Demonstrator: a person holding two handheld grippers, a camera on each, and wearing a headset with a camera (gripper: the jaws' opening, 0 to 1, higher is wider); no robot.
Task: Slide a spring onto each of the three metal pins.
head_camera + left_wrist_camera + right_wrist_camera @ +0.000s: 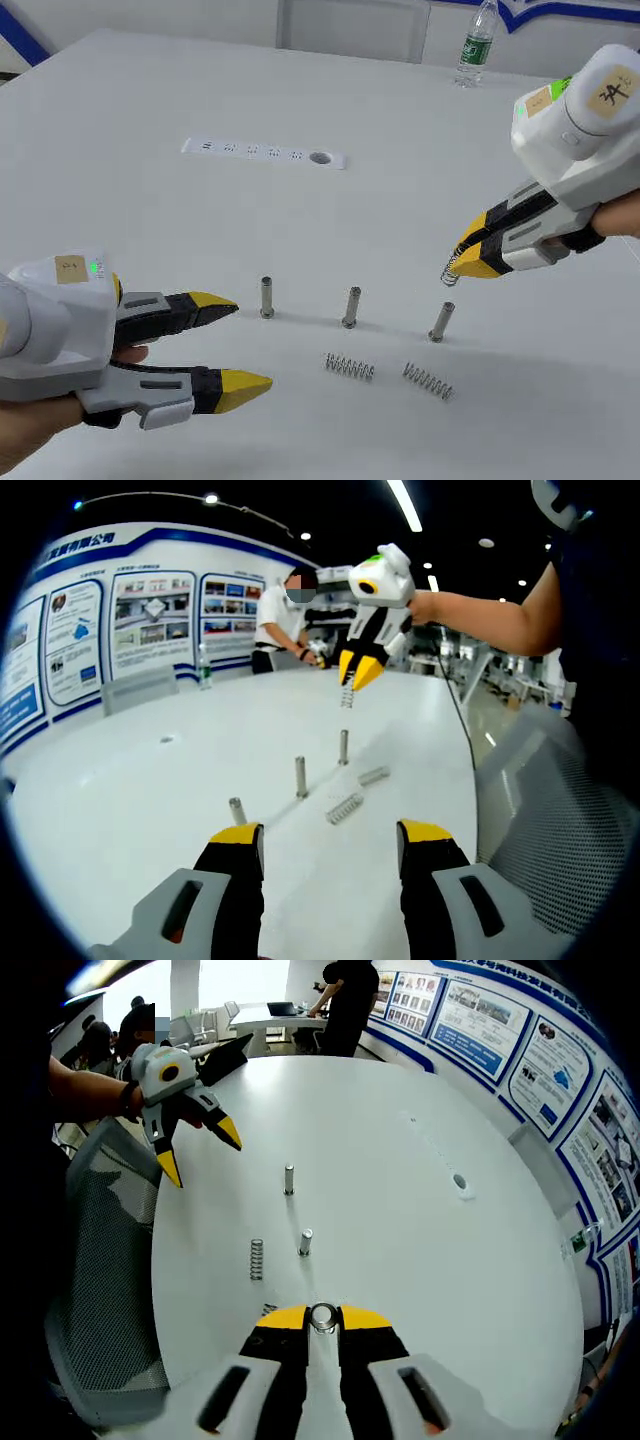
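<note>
Right gripper [460,263] pinches a spring [450,273], seemingly above the right-hand pin [441,321]; left gripper [252,342] gapes.

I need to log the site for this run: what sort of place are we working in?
Probably a factory showroom or training hall, not a home. Blue-trimmed display boards line the wall, the big white table carries a power strip, and another person stands beyond it.

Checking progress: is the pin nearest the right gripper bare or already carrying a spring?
Bare. Nothing rings the pin; the right gripper holds a spring above it.
</note>
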